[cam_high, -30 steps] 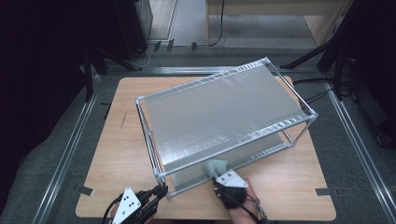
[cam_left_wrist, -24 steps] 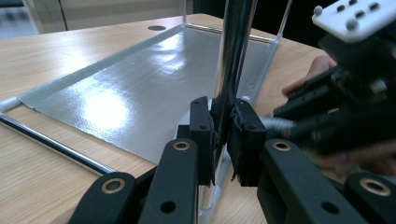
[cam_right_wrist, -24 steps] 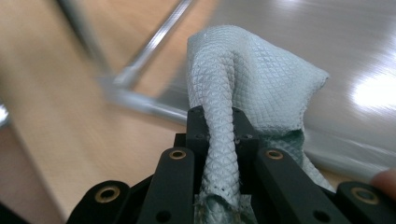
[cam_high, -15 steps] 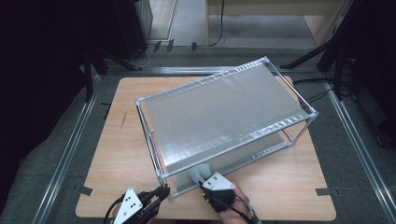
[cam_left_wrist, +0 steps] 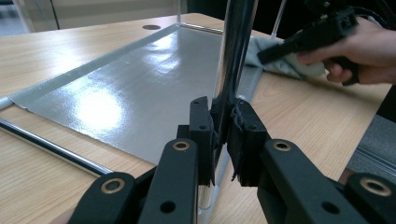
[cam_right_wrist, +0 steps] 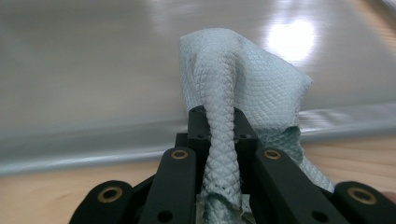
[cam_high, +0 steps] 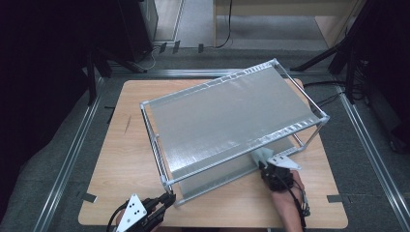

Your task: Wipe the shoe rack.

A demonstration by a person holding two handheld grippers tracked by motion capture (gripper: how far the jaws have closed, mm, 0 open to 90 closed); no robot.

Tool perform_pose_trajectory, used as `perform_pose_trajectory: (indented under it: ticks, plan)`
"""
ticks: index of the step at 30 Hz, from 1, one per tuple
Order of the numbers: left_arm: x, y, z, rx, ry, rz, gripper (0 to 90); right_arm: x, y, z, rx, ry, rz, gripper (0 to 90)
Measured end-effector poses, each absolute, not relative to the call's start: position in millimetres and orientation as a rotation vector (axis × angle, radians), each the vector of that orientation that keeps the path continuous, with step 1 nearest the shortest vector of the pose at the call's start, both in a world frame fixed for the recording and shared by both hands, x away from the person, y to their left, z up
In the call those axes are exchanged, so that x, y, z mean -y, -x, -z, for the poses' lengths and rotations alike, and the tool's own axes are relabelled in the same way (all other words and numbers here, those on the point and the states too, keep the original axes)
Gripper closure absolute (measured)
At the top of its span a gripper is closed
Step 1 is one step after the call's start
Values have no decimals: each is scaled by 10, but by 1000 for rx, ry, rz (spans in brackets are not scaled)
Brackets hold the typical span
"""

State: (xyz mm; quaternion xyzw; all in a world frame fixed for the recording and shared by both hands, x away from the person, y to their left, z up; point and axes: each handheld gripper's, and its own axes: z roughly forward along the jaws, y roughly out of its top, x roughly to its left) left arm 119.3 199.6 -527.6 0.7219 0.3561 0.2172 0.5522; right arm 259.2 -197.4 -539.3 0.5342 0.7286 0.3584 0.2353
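While your left gripper [cam_left_wrist: 220, 140] clamps the rack's [cam_high: 232, 116] near corner post [cam_left_wrist: 233, 60], jaws pinched tight on the chrome, your right gripper [cam_right_wrist: 219, 135] is closed on a pale green cloth [cam_right_wrist: 233, 107]. The cloth lies against the front edge of the rack's lower shelf [cam_left_wrist: 135, 79], towards its right end, just under the top shelf [cam_high: 227, 111]. The rack stands skewed on the table [cam_high: 121, 159].
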Motion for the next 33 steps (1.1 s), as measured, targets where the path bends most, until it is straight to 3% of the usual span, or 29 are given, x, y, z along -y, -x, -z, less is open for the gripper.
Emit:
perform_pose_trajectory:
  ticks: [9,15,25,29,33]
  plan:
    - [-1987,-1202,5275,-857,-1703,-522,814,2298,-2858,5396,-1848,-1560,-880,832]
    - [-1973,-1202,5275,-874,-1696,-518,813,1857,-2603,5440,-1962,-1460,-976,834]
    - [-1909,-1233,5281,-868,-1699,-534,813,543,-1959,5477,-2304,-1087,-1136,825]
    - [-1908,-1239,5278,-867,-1704,-538,814,354,-1812,5466,-2381,-971,-1142,827]
    - [-1908,-1254,5276,-868,-1705,-537,815,550,-1932,5463,-2352,-1018,-1141,829]
